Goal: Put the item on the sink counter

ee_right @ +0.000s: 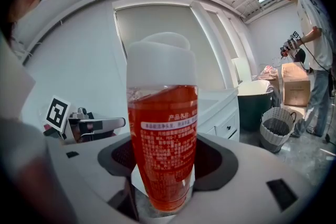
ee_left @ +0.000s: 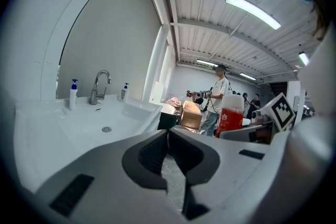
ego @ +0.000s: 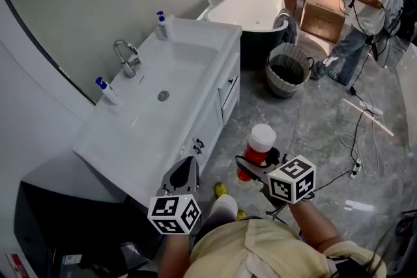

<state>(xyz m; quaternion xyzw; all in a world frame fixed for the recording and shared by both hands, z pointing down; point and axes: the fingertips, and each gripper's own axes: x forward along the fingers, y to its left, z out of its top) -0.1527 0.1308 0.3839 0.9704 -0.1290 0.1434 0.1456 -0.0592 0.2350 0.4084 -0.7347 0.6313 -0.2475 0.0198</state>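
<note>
My right gripper point(ego: 251, 166) is shut on a red bottle point(ego: 258, 150) with a white cap, held upright above the floor to the right of the white sink counter point(ego: 195, 42). In the right gripper view the red bottle point(ee_right: 163, 149) fills the middle, clamped between the jaws of the right gripper point(ee_right: 163, 186). My left gripper point(ego: 182, 174) hangs at the counter's near corner, shut with nothing in it; in its own view the left gripper point(ee_left: 169, 140) has its jaws together, and the bottle point(ee_left: 231, 117) shows at the right.
On the counter stand a chrome tap point(ego: 127, 56) and two small pump bottles point(ego: 106, 92) point(ego: 161, 25), around the sunken basin point(ego: 163, 96). Beyond lie a bathtub point(ego: 251, 10), a woven basket point(ego: 288, 69), cardboard boxes point(ego: 324, 6) and a person point(ego: 365, 10). Cables point(ego: 355, 140) cross the grey floor.
</note>
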